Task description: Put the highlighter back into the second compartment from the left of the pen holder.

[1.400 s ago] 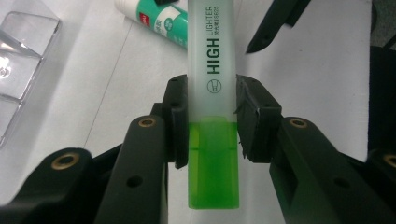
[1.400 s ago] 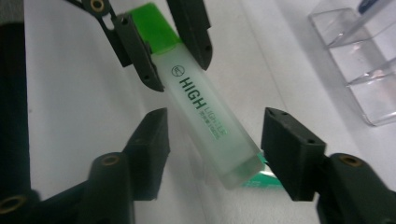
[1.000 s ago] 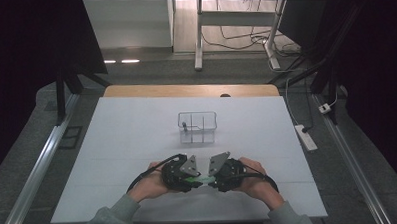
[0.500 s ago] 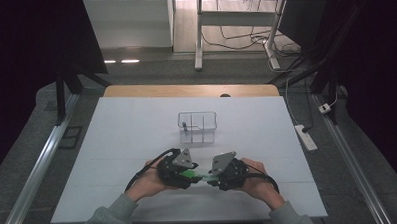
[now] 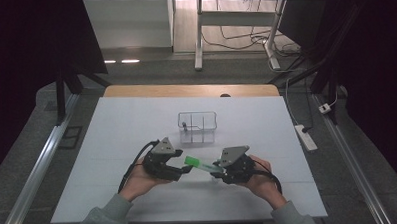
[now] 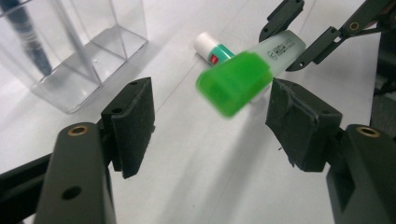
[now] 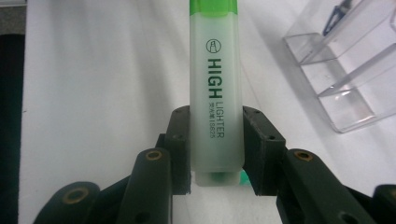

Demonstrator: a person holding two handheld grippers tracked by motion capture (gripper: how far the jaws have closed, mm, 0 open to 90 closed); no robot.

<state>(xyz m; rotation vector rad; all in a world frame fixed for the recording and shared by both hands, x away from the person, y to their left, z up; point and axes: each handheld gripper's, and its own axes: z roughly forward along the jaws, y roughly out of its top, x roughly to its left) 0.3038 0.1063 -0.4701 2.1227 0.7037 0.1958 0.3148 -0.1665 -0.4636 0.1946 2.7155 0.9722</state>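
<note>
Grey sleeves, black grippers with grey three-cornered top plates, brass-ringed screw holes, black cables.

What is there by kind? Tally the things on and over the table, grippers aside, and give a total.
Highlighter: 1
Clear organizer: 1
Pen: 1
White-and-teal stick: 1
Total: 4

a white table fills the lower middle of the frame – grey floor around it, a white desk frame at top centre, darkness at both upper corners.
</note>
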